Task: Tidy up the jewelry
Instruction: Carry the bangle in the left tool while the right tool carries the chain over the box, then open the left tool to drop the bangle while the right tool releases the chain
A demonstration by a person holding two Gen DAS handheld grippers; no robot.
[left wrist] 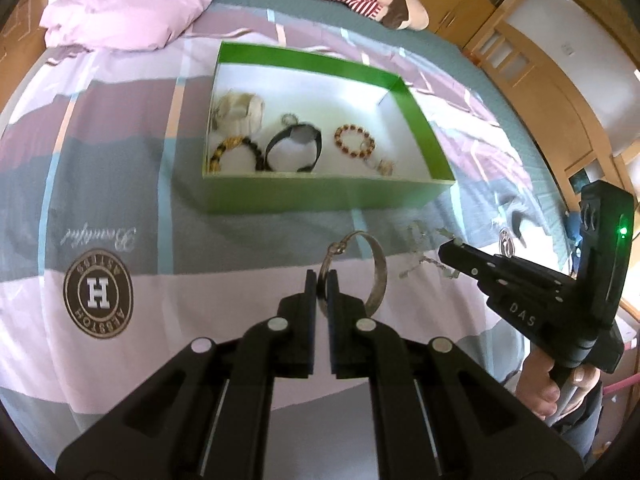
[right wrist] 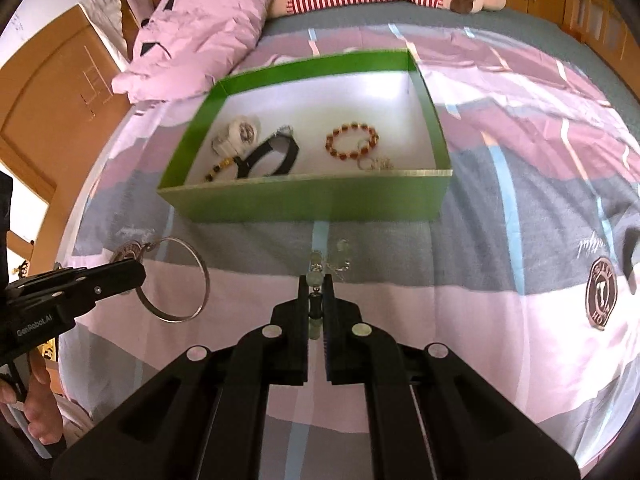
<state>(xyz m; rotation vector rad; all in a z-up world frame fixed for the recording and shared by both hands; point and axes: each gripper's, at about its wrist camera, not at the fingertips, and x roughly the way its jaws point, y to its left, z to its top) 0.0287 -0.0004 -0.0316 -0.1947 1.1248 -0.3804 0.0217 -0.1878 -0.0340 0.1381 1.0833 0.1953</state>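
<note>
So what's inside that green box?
The green box holds a red bead bracelet, a black band, a dark-and-gold bead bracelet, a pale pouch-like item and small silvery pieces. Its near wall hides the floor just behind it.

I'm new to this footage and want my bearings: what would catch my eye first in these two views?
A bright green box sits mid-bed on the striped bedspread, already holding bracelets, including a red-bead bracelet. In front of it, the left gripper pinches a silver bangle, and the right gripper is shut on a pale beaded piece. A pink quilt is bunched behind the box.
</note>
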